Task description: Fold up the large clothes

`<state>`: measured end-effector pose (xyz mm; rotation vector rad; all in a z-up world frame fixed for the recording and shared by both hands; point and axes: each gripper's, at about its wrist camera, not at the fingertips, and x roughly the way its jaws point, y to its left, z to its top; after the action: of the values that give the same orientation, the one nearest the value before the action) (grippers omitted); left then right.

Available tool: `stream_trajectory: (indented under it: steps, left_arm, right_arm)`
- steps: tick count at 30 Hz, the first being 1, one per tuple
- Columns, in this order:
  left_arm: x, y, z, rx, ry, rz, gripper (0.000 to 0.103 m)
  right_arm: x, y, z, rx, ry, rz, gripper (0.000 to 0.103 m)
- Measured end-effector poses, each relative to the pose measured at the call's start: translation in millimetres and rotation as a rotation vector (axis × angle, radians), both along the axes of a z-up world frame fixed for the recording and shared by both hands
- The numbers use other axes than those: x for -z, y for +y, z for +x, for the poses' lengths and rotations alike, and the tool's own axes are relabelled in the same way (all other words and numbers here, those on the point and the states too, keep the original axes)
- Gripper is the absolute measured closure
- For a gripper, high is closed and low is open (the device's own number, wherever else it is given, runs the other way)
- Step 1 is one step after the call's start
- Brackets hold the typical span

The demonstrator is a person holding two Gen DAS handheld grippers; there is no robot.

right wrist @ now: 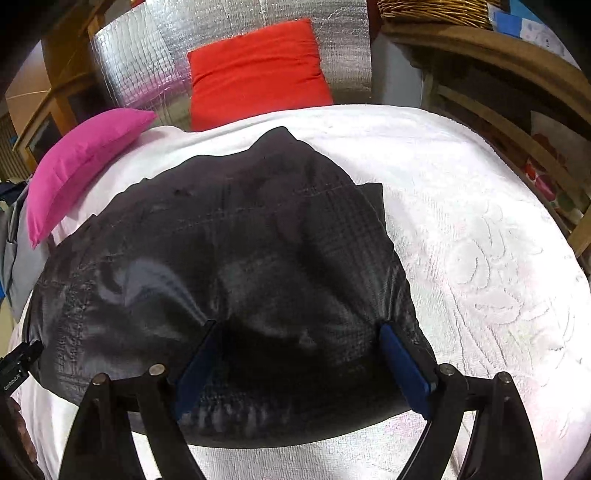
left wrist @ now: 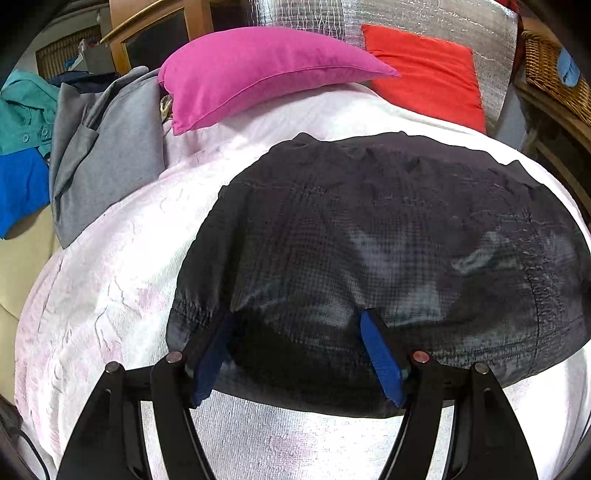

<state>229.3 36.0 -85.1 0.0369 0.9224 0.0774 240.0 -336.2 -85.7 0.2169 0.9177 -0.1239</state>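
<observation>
The left gripper [left wrist: 295, 332] sits at the bottom centre of the left wrist view, its jaws spread wide with the blue pads [left wrist: 382, 356] angled apart. Its fingertips rest on the near edge of a dark garment [left wrist: 388, 240], and the thin checked cloth bulges up in the gap between the pads; the pads do not pinch it. The garment fills the middle of this frame, lying flat on a white textured bedspread [left wrist: 122, 280] and running toward the lower right.

The right gripper [right wrist: 299, 332] stands the same way at the bottom centre of the right wrist view: jaws wide apart, blue pads [right wrist: 404, 365] splayed, tips set on the garment's [right wrist: 229, 236] near hem with loose cloth between them and nothing clamped. Here the garment spreads to the left and centre, leaving bare bedspread [right wrist: 480, 258] on the right. At the lower left edge a small black part [right wrist: 18, 360] of the other tool shows.

Farther up, a pink cushion [left wrist: 258, 74] lies on the bedspread beyond the garment's far edge, at upper centre of the left wrist view. A grey garment [left wrist: 107, 147] and a teal shirt [left wrist: 26, 114] lie at the upper left. A red cushion [left wrist: 428, 70] leans against a silver foil panel [left wrist: 295, 18] at the top, and a wicker basket [left wrist: 550, 74] sits at the upper right.
</observation>
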Motion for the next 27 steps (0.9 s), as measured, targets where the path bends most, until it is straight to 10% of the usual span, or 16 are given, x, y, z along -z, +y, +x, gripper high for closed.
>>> stream_trajectory:
  steps: [16, 22, 27]
  left_arm:
    - [2, 1, 2, 0.023, 0.001, 0.002, 0.027]
    - [-40, 47, 5, -0.018, -0.141, -0.119, 0.025]
    - [-31, 97, 41, -0.061, -0.055, -0.255, 0.023]
  right_arm:
    - [1, 1, 6, -0.012, 0.02, -0.008, 0.012]
    - [-38, -34, 1, -0.004, -0.064, 0.142, 0.012]
    - [-45, -89, 12, 0.081, -0.077, 0.209, 0.012]
